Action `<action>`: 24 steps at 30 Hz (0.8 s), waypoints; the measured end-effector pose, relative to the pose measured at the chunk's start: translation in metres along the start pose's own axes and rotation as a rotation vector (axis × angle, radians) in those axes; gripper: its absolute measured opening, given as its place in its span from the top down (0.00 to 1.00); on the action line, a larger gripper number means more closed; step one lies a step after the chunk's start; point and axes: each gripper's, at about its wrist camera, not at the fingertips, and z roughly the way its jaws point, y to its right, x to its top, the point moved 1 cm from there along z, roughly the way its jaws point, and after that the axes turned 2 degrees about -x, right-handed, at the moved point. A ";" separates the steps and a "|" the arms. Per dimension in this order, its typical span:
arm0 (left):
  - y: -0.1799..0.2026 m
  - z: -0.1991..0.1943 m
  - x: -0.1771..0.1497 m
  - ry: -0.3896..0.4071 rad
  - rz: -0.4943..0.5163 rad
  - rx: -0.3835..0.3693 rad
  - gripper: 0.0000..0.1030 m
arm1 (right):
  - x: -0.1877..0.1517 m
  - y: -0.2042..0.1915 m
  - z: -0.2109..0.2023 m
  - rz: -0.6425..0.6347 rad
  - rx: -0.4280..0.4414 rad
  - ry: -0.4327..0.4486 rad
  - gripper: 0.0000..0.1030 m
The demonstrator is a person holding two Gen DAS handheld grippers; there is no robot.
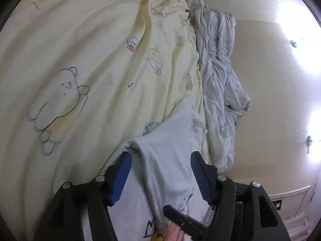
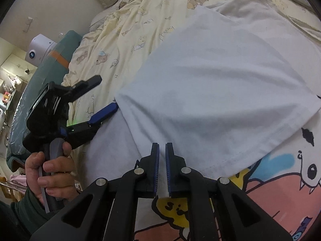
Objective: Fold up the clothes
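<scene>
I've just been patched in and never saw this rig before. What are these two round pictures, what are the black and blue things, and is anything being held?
Each round picture comes from a fisheye camera mounted on a hand-held pair of black tongs with blue ribbed pads; a person carries one in each hand. The left wrist view looks along the left tongs, which stand open over a fold of the white cartoon-print T-shirt. The right wrist view looks along the right tongs, nearly shut with white cloth between the pads, so they seem to pinch the shirt's folded-over edge. That view also shows the person's hand gripping the left tool's handle. The shirt lies on a pale yellow bedsheet printed with small bears. A rumpled grey-white blanket lies along the bed's edge.
</scene>
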 end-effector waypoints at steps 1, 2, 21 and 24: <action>-0.001 0.001 0.001 -0.006 -0.008 -0.008 0.40 | 0.000 0.000 0.002 0.001 -0.001 -0.001 0.91; -0.001 0.003 0.002 -0.012 -0.015 -0.016 0.40 | 0.000 -0.001 0.004 -0.002 -0.011 -0.004 0.91; -0.002 0.020 0.008 -0.120 -0.035 0.021 0.40 | -0.004 -0.002 0.018 0.009 -0.043 -0.034 0.91; -0.003 0.020 0.012 -0.071 -0.034 0.015 0.40 | -0.006 -0.001 0.020 0.012 -0.064 -0.039 0.94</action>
